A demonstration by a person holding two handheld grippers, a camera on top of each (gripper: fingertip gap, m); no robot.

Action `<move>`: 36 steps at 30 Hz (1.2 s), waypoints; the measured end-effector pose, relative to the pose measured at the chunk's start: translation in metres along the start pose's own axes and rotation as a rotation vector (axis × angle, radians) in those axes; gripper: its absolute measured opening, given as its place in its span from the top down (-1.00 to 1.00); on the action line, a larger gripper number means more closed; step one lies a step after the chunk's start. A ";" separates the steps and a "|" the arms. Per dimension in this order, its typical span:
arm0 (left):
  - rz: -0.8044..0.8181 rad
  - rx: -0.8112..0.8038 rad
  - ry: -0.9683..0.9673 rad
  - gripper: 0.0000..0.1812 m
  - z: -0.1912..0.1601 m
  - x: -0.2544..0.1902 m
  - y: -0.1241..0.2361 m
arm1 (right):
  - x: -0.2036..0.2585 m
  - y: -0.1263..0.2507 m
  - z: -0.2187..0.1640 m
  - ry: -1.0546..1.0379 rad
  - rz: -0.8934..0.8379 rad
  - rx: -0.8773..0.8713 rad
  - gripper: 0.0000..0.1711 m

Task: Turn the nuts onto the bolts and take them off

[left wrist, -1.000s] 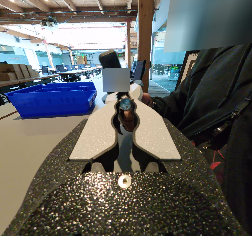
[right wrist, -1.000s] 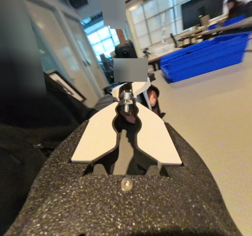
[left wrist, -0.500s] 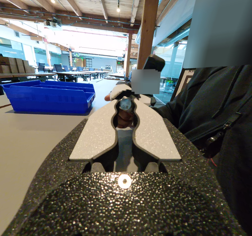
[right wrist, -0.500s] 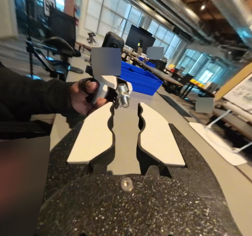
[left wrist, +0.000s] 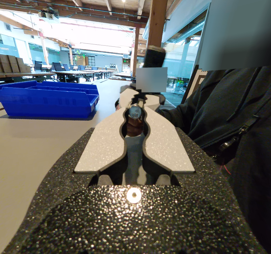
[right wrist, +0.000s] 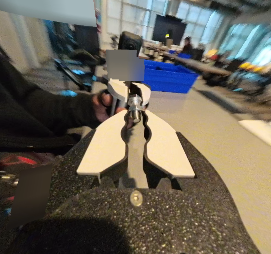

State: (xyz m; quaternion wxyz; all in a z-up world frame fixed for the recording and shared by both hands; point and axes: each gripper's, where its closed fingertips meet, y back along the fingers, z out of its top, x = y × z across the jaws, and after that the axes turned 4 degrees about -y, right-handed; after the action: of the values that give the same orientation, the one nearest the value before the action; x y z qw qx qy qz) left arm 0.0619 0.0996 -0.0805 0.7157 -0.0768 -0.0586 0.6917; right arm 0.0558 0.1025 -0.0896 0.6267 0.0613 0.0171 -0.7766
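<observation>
L gripper (left wrist: 134, 113) clamped on bolt (left wrist: 135, 113)

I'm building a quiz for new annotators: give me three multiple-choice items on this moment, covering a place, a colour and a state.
1. Where does the bin stand?
A. on the table
B. on the floor
C. on a chair

2. What colour is the bin?
A. red
B. blue
C. grey

3. What is the left gripper doing?
A. open and empty
B. shut on the bolt
C. lying on the table

Answers:
1 A: the bin rests on the table.
2 B: its walls are solid blue.
3 B: the left gripper has its fingertips closed against the head of the bolt.
</observation>
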 end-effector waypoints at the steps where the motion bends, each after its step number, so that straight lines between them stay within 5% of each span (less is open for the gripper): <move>1: 0.000 0.000 -0.009 0.82 0.000 -0.001 0.000 | 0.002 0.001 0.001 -0.134 0.076 -0.018 0.80; 4: 0.004 -0.002 -0.032 0.82 0.002 -0.002 -0.001 | 0.007 0.004 0.006 -0.480 0.289 -0.082 0.80; 7: 0.024 -0.002 -0.028 0.82 0.001 0.001 0.000 | 0.005 0.003 0.004 -0.565 0.338 -0.128 0.76; 12: 0.036 -0.045 0.001 0.82 0.007 0.005 0.005 | -0.013 0.001 -0.003 -0.271 0.094 -0.080 0.38; 18: 0.028 -0.031 0.025 0.82 0.003 0.006 0.003 | -0.013 0.004 0.002 0.204 -0.137 -0.024 0.52; 25: 0.016 0.018 0.012 0.82 -0.004 0.003 -0.001 | -0.006 0.002 0.001 0.302 -0.151 -0.004 0.78; 29: 0.021 0.030 -0.034 0.82 -0.003 0.000 -0.002 | -0.001 0.002 0.000 0.140 -0.040 -0.002 0.79; 36: 0.034 0.051 -0.135 0.82 -0.003 -0.005 -0.005 | 0.008 0.007 0.007 -0.572 0.393 -0.110 0.79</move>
State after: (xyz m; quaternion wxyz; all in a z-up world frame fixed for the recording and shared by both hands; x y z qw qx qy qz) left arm 0.0674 0.0944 -0.0818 0.7000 -0.0129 -0.0877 0.7086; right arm 0.0608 0.0924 -0.0834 0.7459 -0.1904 -0.1295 -0.6250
